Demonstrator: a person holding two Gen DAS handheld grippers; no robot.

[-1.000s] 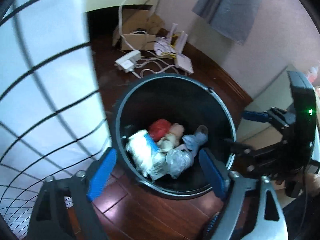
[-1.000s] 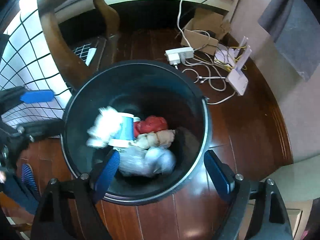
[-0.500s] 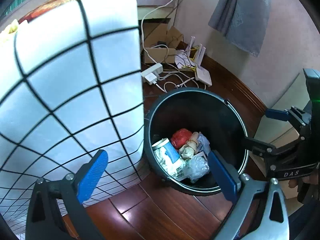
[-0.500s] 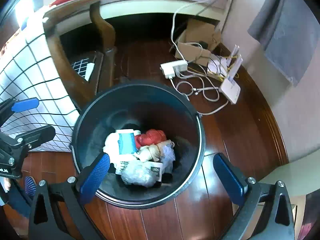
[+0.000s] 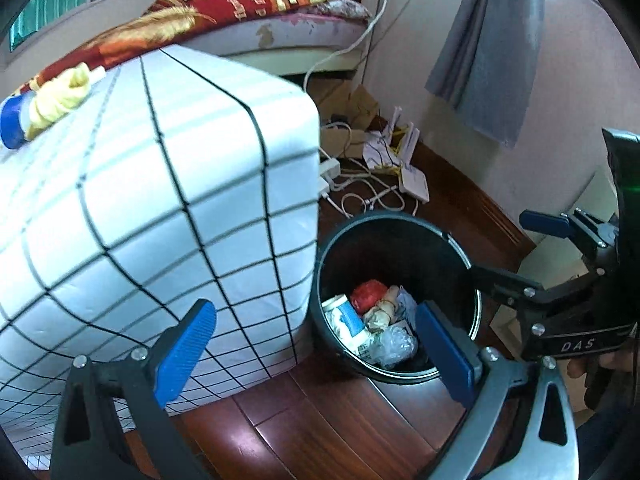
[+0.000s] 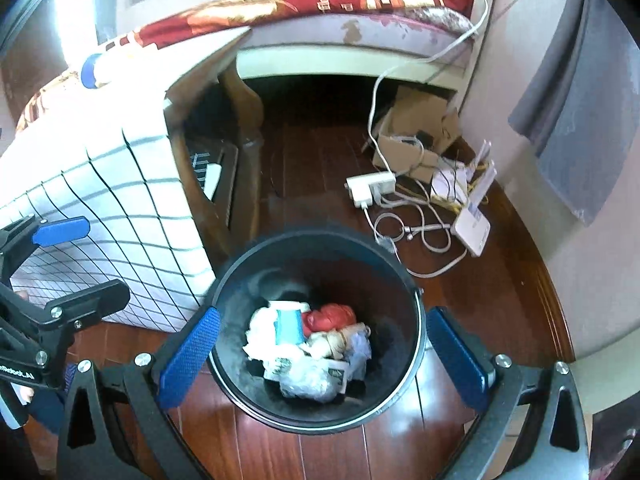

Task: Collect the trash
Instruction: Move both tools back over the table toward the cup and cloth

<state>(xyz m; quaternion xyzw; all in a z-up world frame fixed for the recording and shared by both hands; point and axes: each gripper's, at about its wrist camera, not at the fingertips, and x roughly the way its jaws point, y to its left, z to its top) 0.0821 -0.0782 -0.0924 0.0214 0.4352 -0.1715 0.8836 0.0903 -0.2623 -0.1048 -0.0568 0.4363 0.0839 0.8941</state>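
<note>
On your left, the yellow rag [image 5: 60, 98] and blue-capped bottle [image 5: 12, 124] lie on the tabletop [image 5: 160, 208], nearer your left claw [image 5: 316, 354]; both it and your right claw [image 6: 324, 364] are released, empty, above the trash bin [image 6: 416, 320]

Left wrist view: looks forward and down from above wooden floor [image 5: 320, 432], left hand-held gripper [image 5: 316, 352] spread across lower frame; grid-patterned counter cloth [image 5: 152, 216] close, fills left half; black trash bin [image 5: 460, 256] lower centre-right; right hand-held gripper [image 5: 516, 252] seen from side at right edge.

Right wrist view: steeper look down, right hand-held gripper [image 6: 320, 356] straddling trash bin [image 6: 416, 300] at lower centre; left hand-held gripper [image 6: 72, 260] at left edge.

Shared: bin, cloth, bed [image 6: 360, 12], power strip [image 6: 370, 188], router [image 6: 472, 228].
</note>
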